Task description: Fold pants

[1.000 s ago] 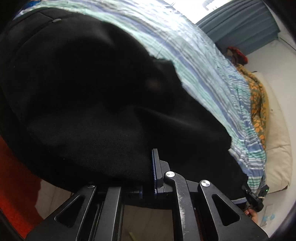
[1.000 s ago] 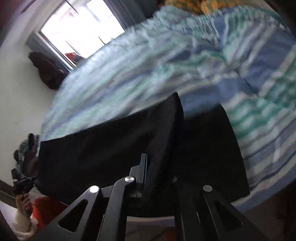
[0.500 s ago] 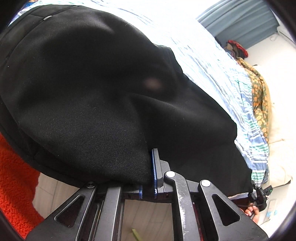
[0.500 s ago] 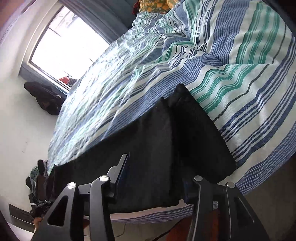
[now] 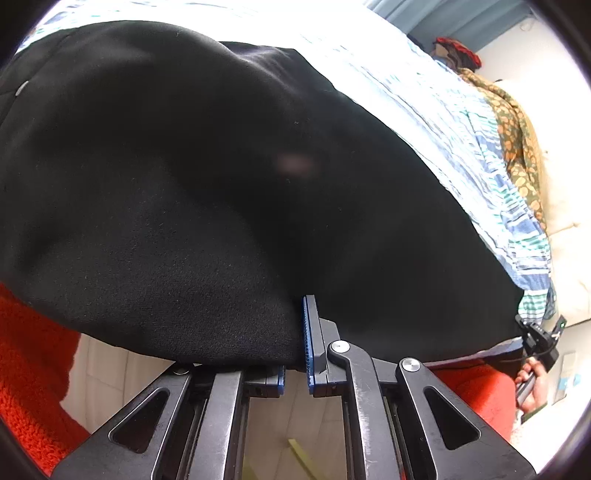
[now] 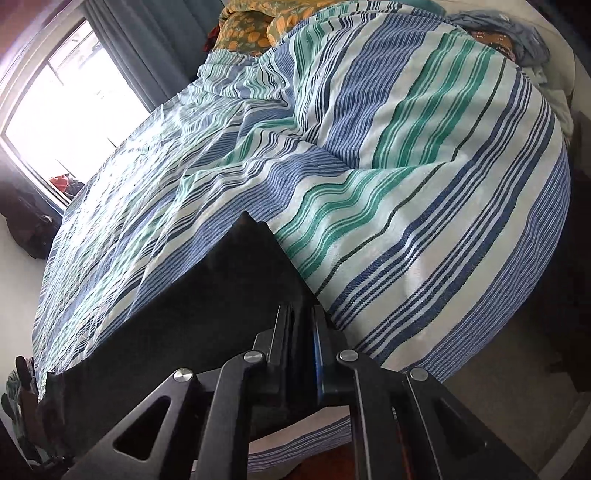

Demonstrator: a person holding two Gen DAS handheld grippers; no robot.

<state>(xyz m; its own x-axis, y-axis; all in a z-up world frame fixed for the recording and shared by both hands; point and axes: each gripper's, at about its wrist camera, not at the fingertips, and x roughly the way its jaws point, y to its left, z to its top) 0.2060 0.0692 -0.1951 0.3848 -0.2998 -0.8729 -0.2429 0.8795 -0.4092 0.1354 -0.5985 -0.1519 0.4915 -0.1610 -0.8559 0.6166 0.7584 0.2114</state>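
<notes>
Left gripper (image 5: 295, 354), seen from its own wrist camera, has its jaws drawn close with a fold of black pants (image 5: 207, 192) pinched between the blue pads; one pad (image 5: 308, 334) stands in plain sight while the other is mostly hidden under the cloth. The dark fabric billows up and fills most of that view, its lower edge hanging over the gripper's black linkage.

Right gripper (image 6: 301, 354) is likewise closed on the pants (image 6: 207, 310), its two fingers nearly together with a thin edge of black cloth running between them. From that camera the garment lies as a long dark band along the near edge of a bed, stretching away to the left, with one pointed corner reaching up onto the bedspread.

A blue, green and white striped bedspread (image 6: 406, 177) covers the mattress under the pants and drapes over the bed's side. A window (image 6: 70, 107) glows brightly at the upper left, flanked by a grey-blue curtain (image 6: 147, 51). An orange-patterned cloth (image 6: 251, 29) lies bunched at the far end of the bed.

In the left wrist view, red fuzzy fabric (image 5: 33, 369) shows below the pants on both sides, and the right gripper (image 5: 541, 341) appears small at the far right edge, gripped by a hand (image 5: 532, 384).
</notes>
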